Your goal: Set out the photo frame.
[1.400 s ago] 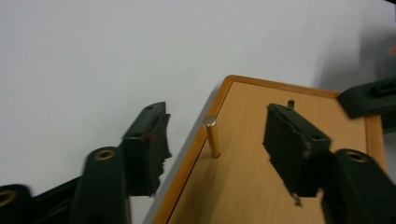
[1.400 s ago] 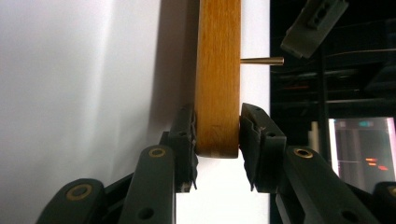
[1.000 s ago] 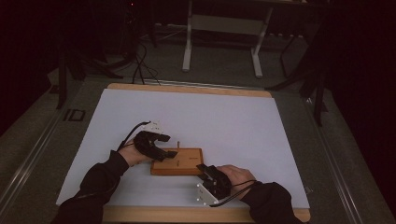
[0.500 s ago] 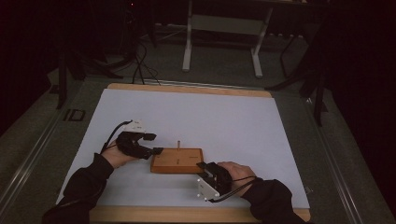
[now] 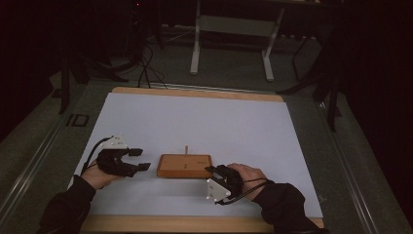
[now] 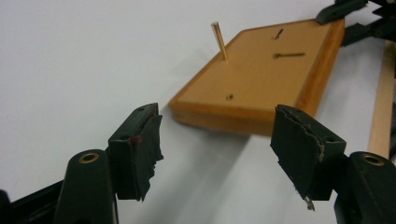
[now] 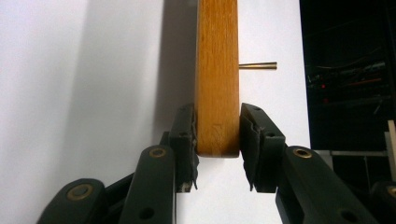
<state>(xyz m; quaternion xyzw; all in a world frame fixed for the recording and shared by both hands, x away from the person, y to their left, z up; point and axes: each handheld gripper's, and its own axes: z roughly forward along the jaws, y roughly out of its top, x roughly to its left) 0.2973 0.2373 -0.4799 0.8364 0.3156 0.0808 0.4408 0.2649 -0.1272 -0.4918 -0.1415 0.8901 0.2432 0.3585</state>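
A flat wooden block (image 5: 184, 165) lies on the white mat, with a thin brass peg (image 5: 186, 149) standing upright near its far edge. My right gripper (image 5: 214, 170) is shut on the block's near right corner; in the right gripper view the jaws clamp the block (image 7: 217, 70) by its thickness and the peg (image 7: 258, 66) sticks out sideways. My left gripper (image 5: 141, 159) stands open to the left of the block, apart from it. Its jaws have just been closing a little, with nothing between them (image 6: 215, 140). Ahead of them lie the block (image 6: 261, 79) and the peg (image 6: 219, 41).
The white mat (image 5: 195, 122) covers a wooden table top whose edge (image 5: 195, 224) runs along the front. A metal stand (image 5: 234, 29) and cables (image 5: 141, 68) sit on the dark floor beyond. The block top has small holes and dark marks.
My left hand has drawn back to the left, away from the block's left end. The right gripper and the block have stayed where they were.
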